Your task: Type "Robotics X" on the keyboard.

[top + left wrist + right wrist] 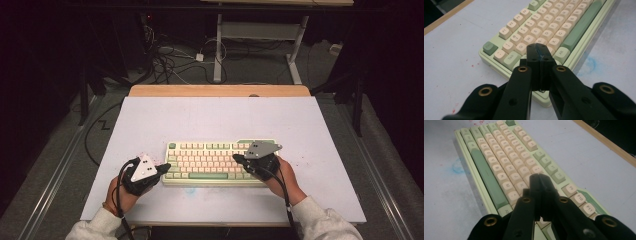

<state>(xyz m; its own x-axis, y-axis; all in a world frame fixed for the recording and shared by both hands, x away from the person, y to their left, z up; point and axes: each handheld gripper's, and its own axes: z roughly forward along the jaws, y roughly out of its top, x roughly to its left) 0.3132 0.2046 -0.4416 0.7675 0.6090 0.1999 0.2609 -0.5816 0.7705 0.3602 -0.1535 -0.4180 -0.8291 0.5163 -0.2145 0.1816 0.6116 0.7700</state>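
A pale green keyboard (212,162) with cream and green keys lies near the front of the white board (215,115). My left gripper (164,169) is shut with nothing in it, its tip over the keyboard's left end. In the left gripper view the keyboard (554,27) runs away to the upper right and the closed left gripper (539,48) hangs over the keys beside Tab. My right gripper (237,158) is shut and empty too, over the right half of the keys. In the right gripper view the closed right gripper (539,178) sits above the middle letter rows of the keyboard (499,162).
The board rests on a wooden table whose edge (220,90) shows at the back. Beyond it stand a desk frame (260,45) and loose cables (170,60) on the floor. Faint red specks and a blue smudge (590,65) mark the board.
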